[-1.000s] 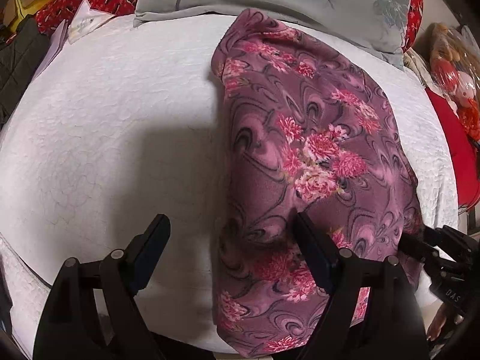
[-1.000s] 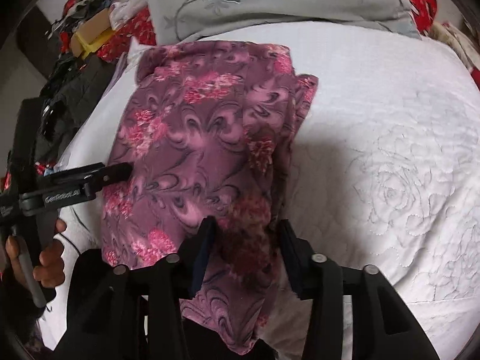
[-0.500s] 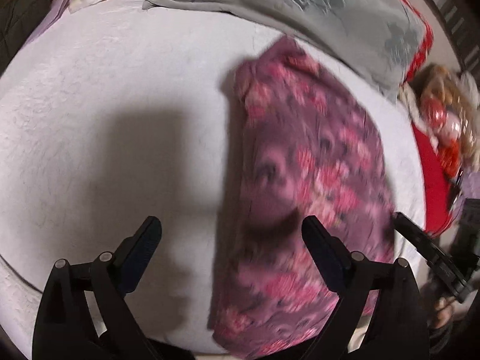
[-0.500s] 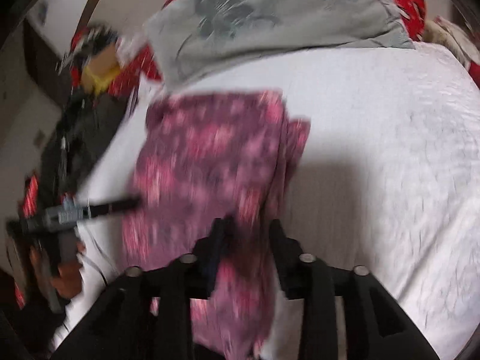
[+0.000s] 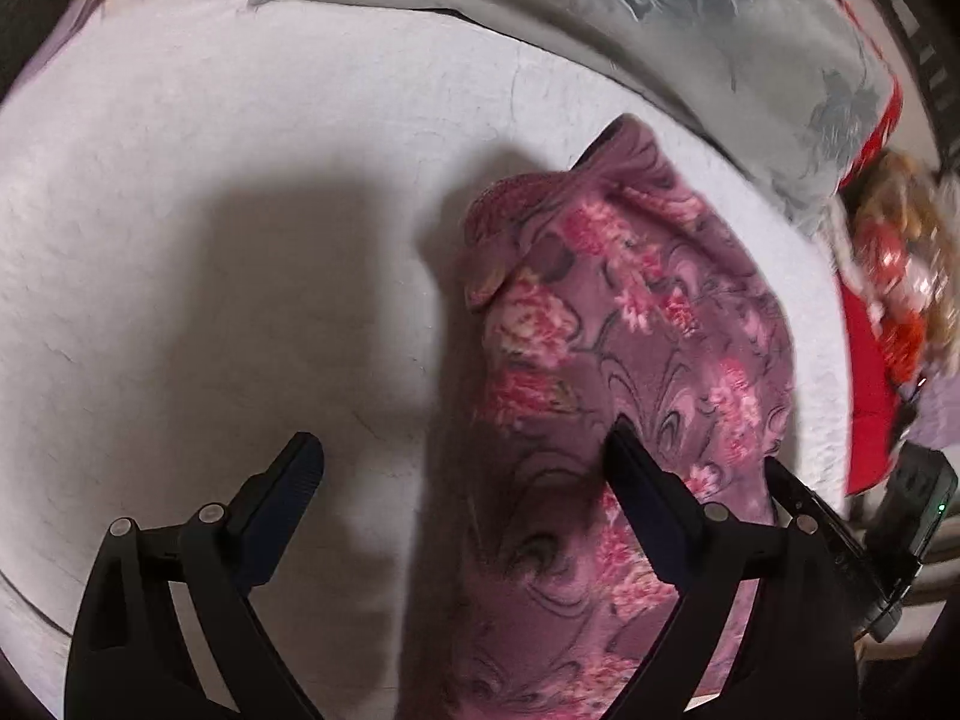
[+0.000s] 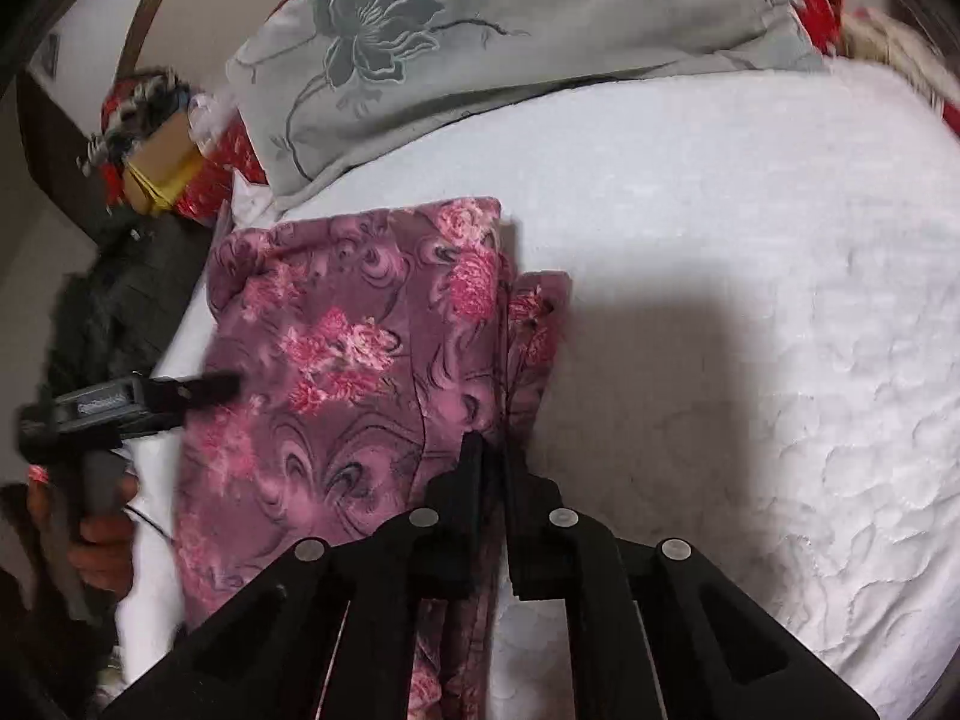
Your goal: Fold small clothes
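Note:
A purple garment with pink flowers (image 5: 636, 336) lies lengthwise on the white quilted bed cover (image 5: 210, 210). My left gripper (image 5: 462, 462) hangs open and wide above its near left edge; that edge runs between the fingers, and neither pad presses on it. In the right wrist view the same garment (image 6: 348, 330) lies left of centre. My right gripper (image 6: 491, 453) is shut on the garment's right folded edge, with a thin strip of cloth pinched between the pads. The garment's far left corner is bunched up.
A grey pillow with a flower print (image 6: 480, 48) lies across the far side of the bed. Red fabric and soft toys (image 5: 894, 276) crowd the bed's right side. Dark clothes (image 6: 114, 300) and a cardboard box (image 6: 162, 174) lie left. A hand (image 6: 102, 528) holds the left gripper's handle.
My right gripper's jaws have closed onto the garment's right edge. The left jaws have spread a little wider. Both grippers have shifted, and the garment's far end now looks bunched.

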The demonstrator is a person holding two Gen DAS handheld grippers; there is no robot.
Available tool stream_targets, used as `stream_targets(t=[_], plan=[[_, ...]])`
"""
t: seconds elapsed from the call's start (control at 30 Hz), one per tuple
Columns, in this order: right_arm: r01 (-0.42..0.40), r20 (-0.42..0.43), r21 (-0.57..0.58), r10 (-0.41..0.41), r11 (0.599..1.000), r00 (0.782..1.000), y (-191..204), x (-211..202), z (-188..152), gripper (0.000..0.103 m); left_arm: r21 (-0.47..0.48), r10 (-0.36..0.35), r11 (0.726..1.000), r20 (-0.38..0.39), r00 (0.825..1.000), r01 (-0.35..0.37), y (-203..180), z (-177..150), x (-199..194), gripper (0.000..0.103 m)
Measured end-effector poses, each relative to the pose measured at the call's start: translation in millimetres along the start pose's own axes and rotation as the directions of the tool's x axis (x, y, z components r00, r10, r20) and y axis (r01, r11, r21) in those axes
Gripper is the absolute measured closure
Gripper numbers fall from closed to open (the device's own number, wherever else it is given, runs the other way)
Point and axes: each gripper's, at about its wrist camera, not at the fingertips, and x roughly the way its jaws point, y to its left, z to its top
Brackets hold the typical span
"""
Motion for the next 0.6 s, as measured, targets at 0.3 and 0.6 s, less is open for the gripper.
stream_targets(t=[0.3, 0.6], plan=[[0.014, 0.005, 0.029, -0.014, 0.999, 1.0, 11.0, 27.5, 53.4, 0.071, 0.019, -0.001, 1.0, 0.074, 0.997, 0.0, -14.5, 39.6, -18.5, 0.007], [0.043, 0.047, 0.049, -0.046, 0.998, 0.998, -16.9, 36.0, 53.6, 0.103, 0.035, 0.205, 0.978, 0.005, 0.979, -0.205, -11.6, 95.0, 47.6, 0.006]])
